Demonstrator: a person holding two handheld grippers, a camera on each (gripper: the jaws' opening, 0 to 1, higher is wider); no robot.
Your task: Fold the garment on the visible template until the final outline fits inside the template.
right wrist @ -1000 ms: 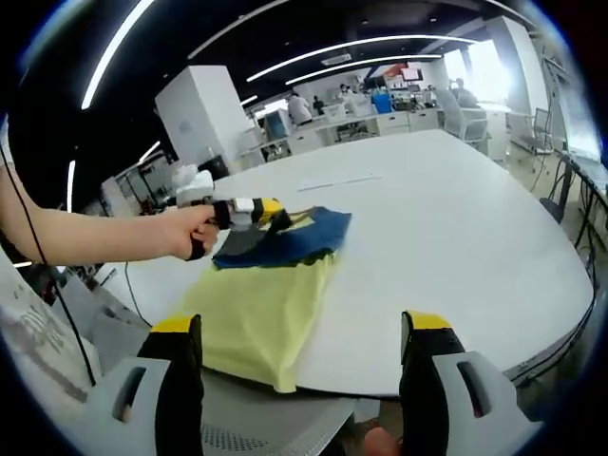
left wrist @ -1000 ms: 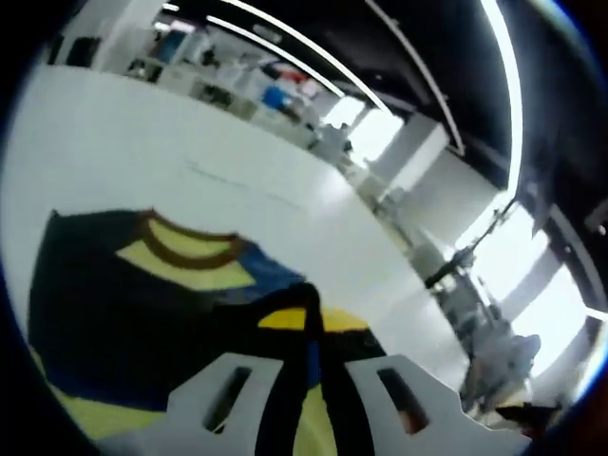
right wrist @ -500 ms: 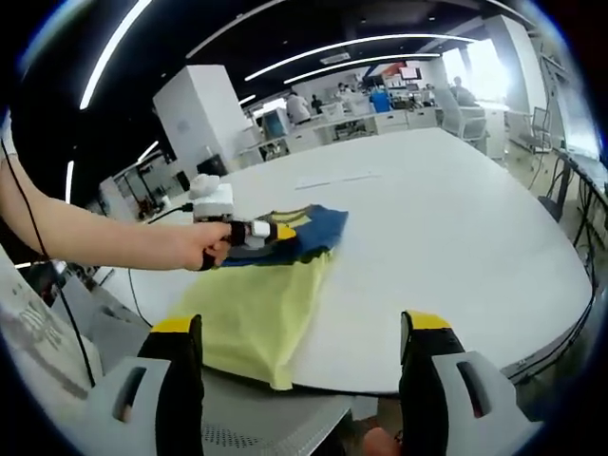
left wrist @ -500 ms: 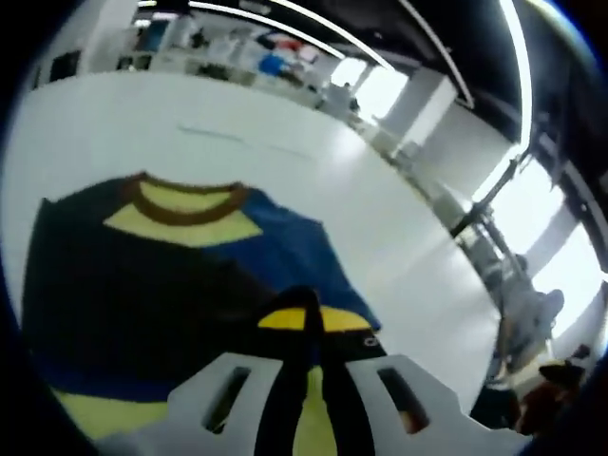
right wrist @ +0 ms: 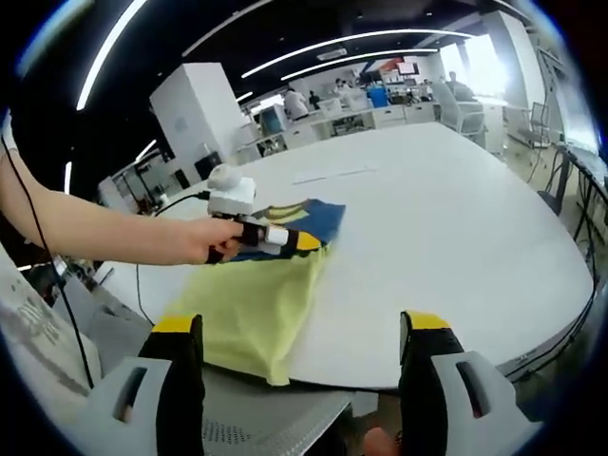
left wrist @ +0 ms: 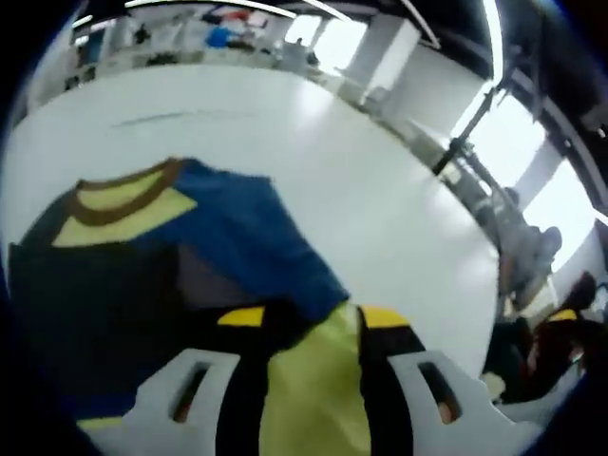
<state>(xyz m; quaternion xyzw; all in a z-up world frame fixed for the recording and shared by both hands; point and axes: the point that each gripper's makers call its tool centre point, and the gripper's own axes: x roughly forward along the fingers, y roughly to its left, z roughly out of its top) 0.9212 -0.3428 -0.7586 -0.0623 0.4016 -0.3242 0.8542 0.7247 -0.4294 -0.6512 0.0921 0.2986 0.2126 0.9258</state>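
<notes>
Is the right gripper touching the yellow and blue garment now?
Apart. In the right gripper view the right gripper hangs open before the table edge, with bare table between its fingertips and the garment.

garment (right wrist: 261, 304): yellow shirt, dark blue upper part, brown-trimmed yellow collar (left wrist: 119, 195) | state: blue part lies folded over the yellow body | pose: flat, yellow hem hangs over the near table edge | place: near left part of white table (right wrist: 446, 237) | template: cannot tell
</notes>
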